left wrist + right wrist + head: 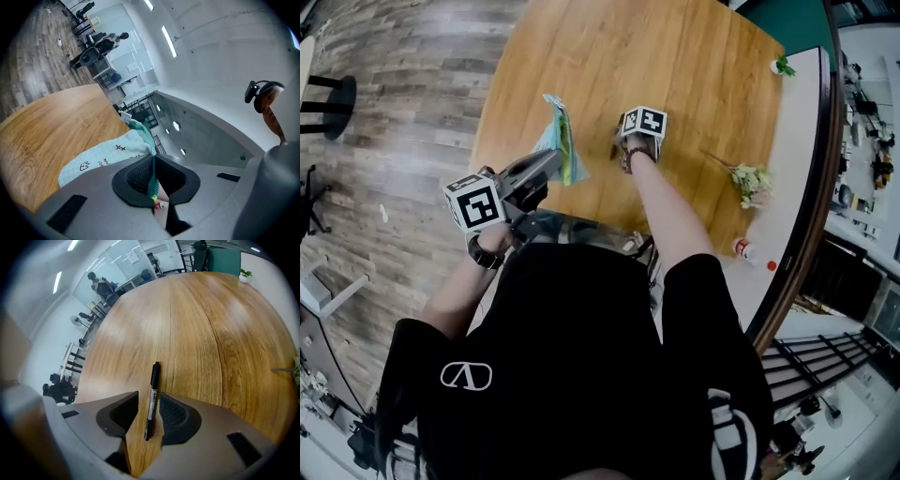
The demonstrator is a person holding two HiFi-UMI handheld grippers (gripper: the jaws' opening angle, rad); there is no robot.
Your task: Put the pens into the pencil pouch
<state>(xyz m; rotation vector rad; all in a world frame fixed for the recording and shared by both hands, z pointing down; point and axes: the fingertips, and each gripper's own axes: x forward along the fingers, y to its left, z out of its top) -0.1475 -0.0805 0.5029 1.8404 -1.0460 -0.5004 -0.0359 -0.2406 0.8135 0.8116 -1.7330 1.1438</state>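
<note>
A light teal pencil pouch (558,141) hangs over the left part of the round wooden table (675,66). My left gripper (551,167) is shut on the pouch's green zipper edge. In the left gripper view the pouch (108,157) spreads out past the left gripper (152,176), its edge pinched between the pads. My right gripper (630,152) points steeply down at the table's middle. In the right gripper view a black pen (151,399) lies on the table (211,324) between the jaws of the right gripper (149,411). The jaws are open, with a gap on the pen's left.
A sprig of flowers (750,180) lies near the table's right edge. A small potted plant (782,66) stands at the far right on a white counter (787,187), and a small white bottle (742,248) sits nearer. A black stool (328,103) stands on the floor at the left.
</note>
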